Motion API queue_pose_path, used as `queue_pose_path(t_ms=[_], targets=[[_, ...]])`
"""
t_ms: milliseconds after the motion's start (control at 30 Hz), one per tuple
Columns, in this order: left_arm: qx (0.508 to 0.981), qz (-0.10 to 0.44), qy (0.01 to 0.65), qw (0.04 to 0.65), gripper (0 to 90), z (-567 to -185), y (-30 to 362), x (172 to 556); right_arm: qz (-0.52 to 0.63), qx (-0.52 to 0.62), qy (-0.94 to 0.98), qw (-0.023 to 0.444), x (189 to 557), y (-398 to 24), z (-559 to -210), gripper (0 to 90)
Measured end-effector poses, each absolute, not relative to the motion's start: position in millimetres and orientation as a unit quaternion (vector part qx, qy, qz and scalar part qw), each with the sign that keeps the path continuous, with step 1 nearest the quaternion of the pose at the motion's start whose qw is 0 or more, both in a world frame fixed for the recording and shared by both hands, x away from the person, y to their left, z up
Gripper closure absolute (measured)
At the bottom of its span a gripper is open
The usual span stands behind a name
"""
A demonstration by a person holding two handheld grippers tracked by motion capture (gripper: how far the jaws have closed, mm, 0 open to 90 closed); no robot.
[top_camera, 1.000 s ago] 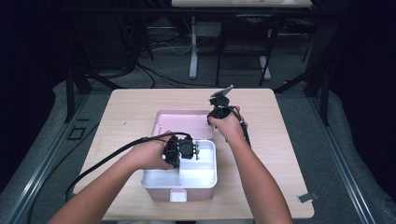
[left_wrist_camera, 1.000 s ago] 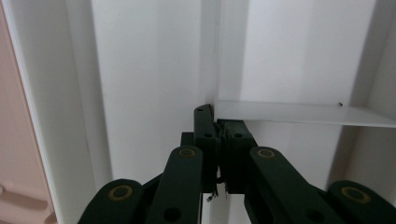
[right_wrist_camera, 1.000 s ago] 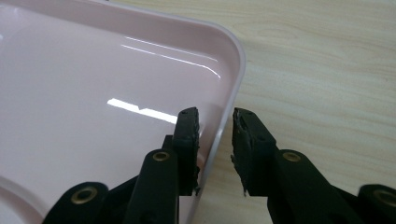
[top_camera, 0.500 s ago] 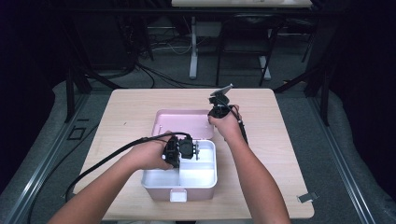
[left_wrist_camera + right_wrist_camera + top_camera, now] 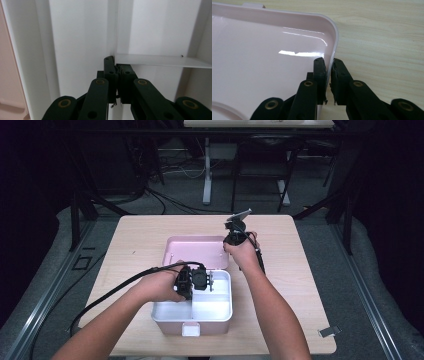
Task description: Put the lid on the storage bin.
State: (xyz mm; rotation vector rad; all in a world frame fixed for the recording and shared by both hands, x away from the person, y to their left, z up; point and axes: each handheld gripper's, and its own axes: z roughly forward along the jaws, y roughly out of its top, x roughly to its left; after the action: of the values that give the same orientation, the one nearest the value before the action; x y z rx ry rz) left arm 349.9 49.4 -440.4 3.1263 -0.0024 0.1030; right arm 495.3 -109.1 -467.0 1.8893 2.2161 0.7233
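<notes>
A pink box [image 5: 172, 325] with a white inside stands open at the table's front, and its pink lid [image 5: 192, 251] lies flat behind it. My left gripper [image 5: 207, 281] reaches into the box from the left. In the left gripper view it [image 5: 115, 63] is shut on the end of a thin white divider [image 5: 160, 60]. My right gripper [image 5: 229, 245] points down at the lid's right edge. In the right gripper view its jaws [image 5: 328, 63] have just been closing and now pinch the lid's rim [image 5: 332, 37], one jaw inside and one outside.
The wooden table [image 5: 310, 285] has bare room on both sides of the box. The left gripper's black cable [image 5: 115, 287] trails off to the front left. A small clip [image 5: 329, 331] lies at the front right corner. Dark floor and stands lie beyond the table.
</notes>
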Motion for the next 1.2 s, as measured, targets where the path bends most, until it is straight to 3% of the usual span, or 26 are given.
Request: queue_pose_path(t_ms=[567,900,1200], targets=[[0.999,0.033,0.0,0.007,86.8,-440.6,49.4,349.7,0.297,0.619,0.72,0.101,477.9,-114.5,-440.5,85.9],[0.999,0.039,0.001,0.007,86.5,-440.7,49.4,348.0,0.36,0.574,0.72,0.149,442.6,-120.1,-410.4,86.7],[0.999,0.047,0.009,0.007,85.9,-440.6,49.9,346.3,0.382,0.552,0.724,0.158,418.5,-124.9,-394.3,87.2]])
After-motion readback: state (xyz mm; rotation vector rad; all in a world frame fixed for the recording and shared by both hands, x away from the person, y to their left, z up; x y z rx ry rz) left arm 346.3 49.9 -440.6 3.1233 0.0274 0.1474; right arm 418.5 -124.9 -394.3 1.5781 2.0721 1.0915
